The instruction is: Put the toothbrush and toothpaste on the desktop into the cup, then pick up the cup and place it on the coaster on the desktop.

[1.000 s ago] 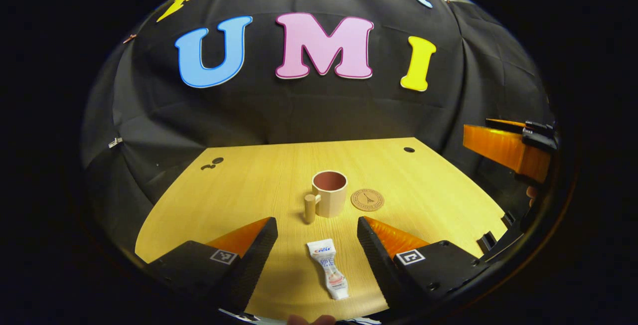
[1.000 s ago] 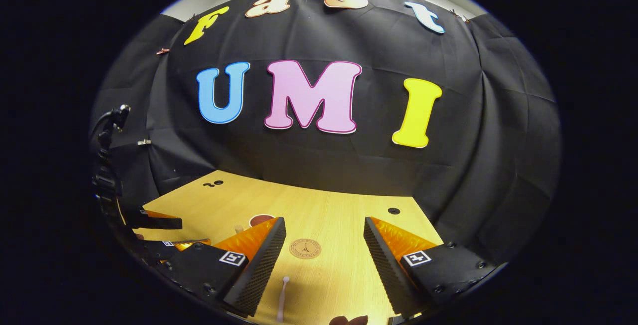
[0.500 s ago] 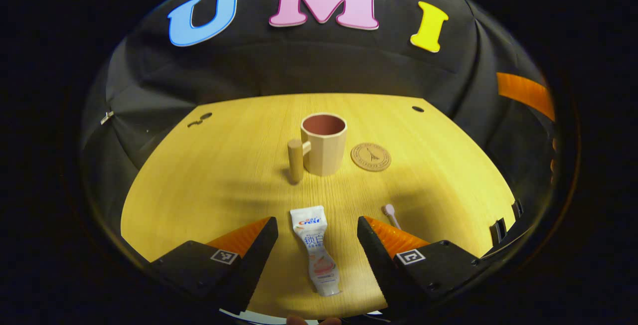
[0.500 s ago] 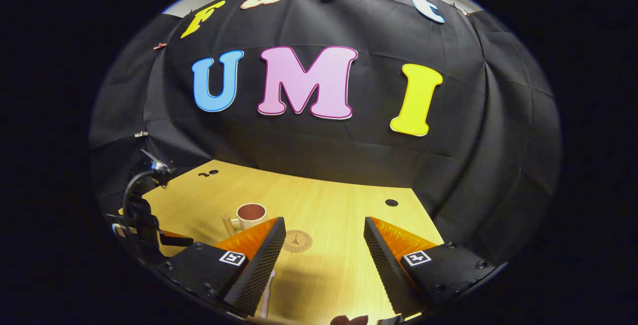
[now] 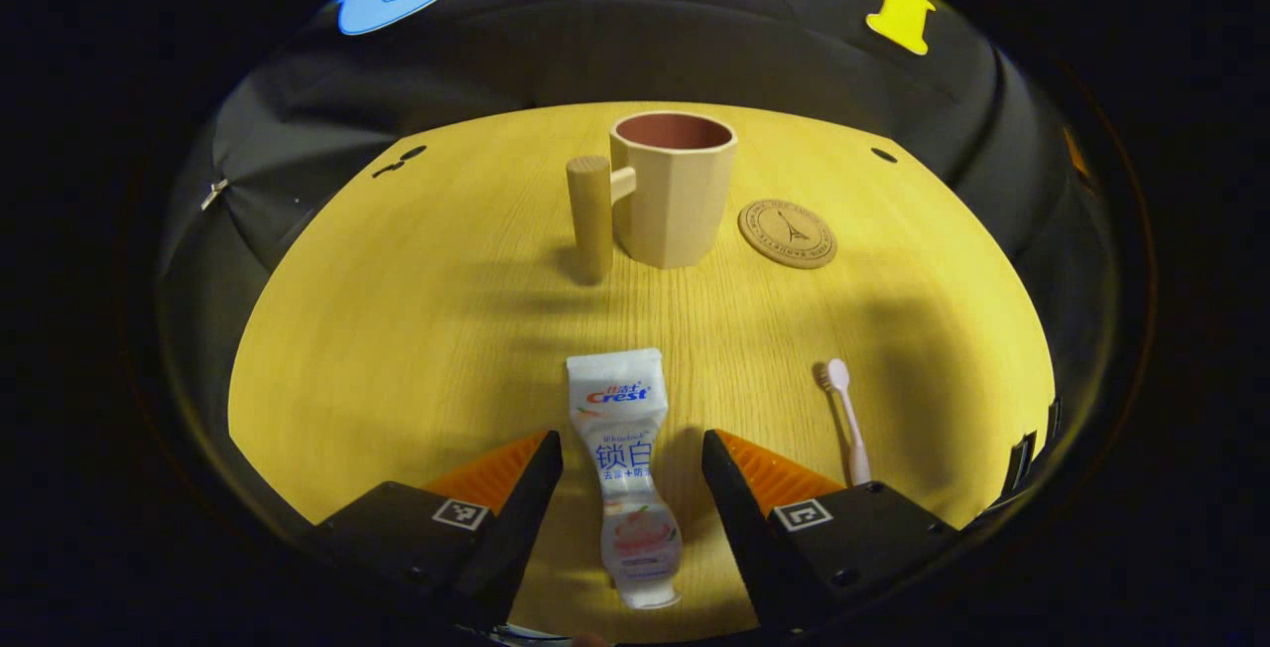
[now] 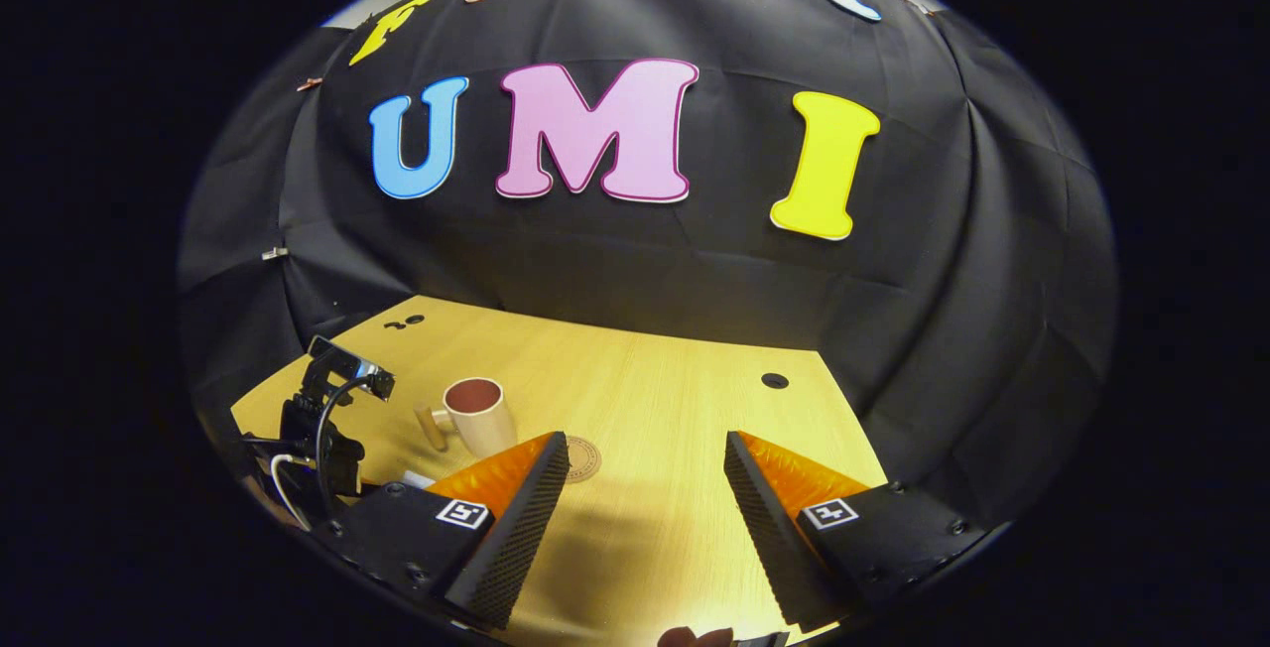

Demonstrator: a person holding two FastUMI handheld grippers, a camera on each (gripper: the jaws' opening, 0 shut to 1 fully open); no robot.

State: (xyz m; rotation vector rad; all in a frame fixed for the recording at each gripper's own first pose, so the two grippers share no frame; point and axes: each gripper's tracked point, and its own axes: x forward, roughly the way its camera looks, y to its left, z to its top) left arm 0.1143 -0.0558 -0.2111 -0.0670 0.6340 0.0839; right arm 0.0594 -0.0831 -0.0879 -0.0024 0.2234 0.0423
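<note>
A white toothpaste tube (image 5: 624,468) lies on the wooden desktop (image 5: 417,329), cap end towards the camera. My left gripper (image 5: 632,458) is open, its fingers on either side of the tube and not pressing it. A pale pink toothbrush (image 5: 845,416) lies to the right, head pointing away. Farther back stands a beige cup (image 5: 675,186) with a wooden peg handle on its left, and a round brown coaster (image 5: 787,233) lies beside it on the right. In the right gripper view my right gripper (image 6: 645,498) hangs open above the desktop (image 6: 635,399); the cup (image 6: 478,416) and part of the coaster (image 6: 582,458) lie ahead on the left.
The left gripper's body with cables (image 6: 322,424) shows at the left of the right gripper view. Small dark holes (image 5: 881,155) mark the desktop's far corners. The black cloth wall (image 6: 635,260) closes the back and sides of the desk.
My left gripper has dropped and moved forward, so the toothpaste now lies between its fingers and the cup looks closer. The right gripper has shifted; the toothbrush has left its view.
</note>
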